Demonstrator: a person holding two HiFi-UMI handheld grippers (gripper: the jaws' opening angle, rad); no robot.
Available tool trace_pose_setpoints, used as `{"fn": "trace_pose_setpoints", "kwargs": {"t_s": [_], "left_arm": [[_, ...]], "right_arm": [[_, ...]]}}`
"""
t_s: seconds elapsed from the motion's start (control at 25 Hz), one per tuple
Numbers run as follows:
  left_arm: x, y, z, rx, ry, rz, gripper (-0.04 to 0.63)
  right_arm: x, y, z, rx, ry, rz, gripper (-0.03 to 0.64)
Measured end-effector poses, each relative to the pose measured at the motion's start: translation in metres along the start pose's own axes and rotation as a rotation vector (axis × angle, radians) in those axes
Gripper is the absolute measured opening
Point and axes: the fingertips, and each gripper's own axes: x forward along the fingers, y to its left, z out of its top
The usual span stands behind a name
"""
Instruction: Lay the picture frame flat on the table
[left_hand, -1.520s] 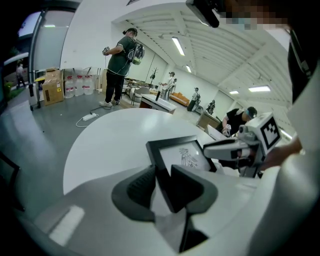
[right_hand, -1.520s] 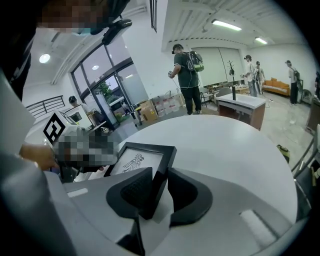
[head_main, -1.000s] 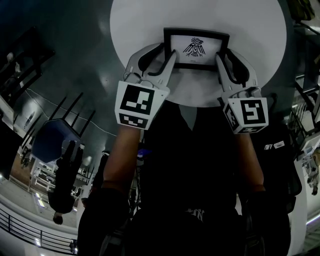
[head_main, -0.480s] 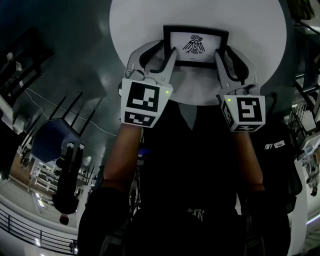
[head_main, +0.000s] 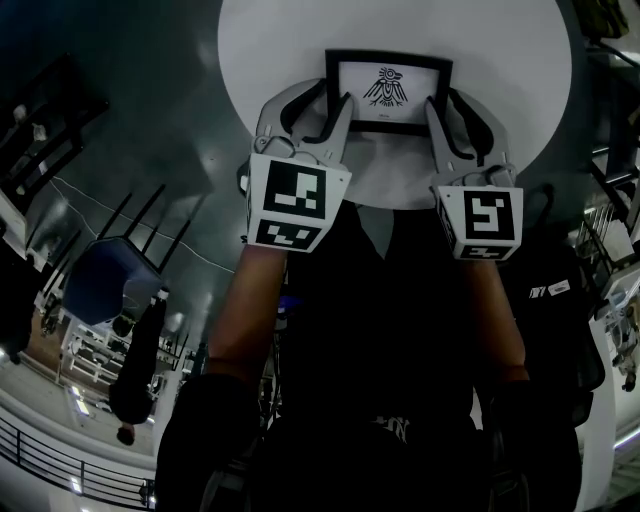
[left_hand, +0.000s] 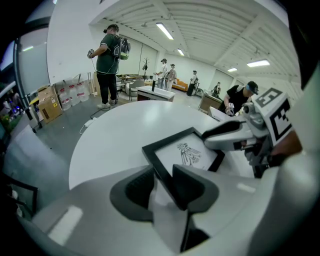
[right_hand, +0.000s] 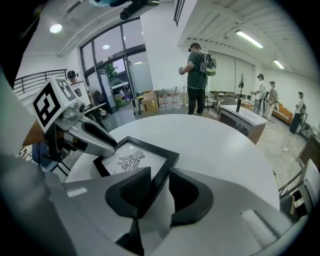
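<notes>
A black picture frame (head_main: 388, 90) with a bird drawing lies face up on the round white table (head_main: 300, 40), flat or nearly so. My left gripper (head_main: 318, 100) straddles the frame's left side edge and my right gripper (head_main: 455, 105) its right side edge. Both pairs of jaws have just been opening. In the left gripper view the frame (left_hand: 185, 152) runs between my left gripper's (left_hand: 162, 182) jaws with a gap at one pad. In the right gripper view the frame (right_hand: 132, 160) edge sits loosely inside my right gripper (right_hand: 159, 187).
The table's near rim (head_main: 390, 205) is just below both grippers. A blue chair (head_main: 105, 280) stands on the floor to the left. Several people (left_hand: 109, 65) stand across the room, with cardboard boxes (left_hand: 49, 102) along the wall.
Both grippers have rolled slightly about their own lines and their jaws stand a little wider. The frame has shifted a touch farther up the table in the head view.
</notes>
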Motion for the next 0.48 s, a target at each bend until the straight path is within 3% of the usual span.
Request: {"fn": "trace_pose_setpoints", "kwargs": {"t_s": [0.48], "left_arm": [[-0.0014,0.0021,0.0010,0.017,0.007,0.015,0.120]], "right_arm": [[0.0011,0.0007,0.0037,-0.036,0.012,0.001,0.120]]}}
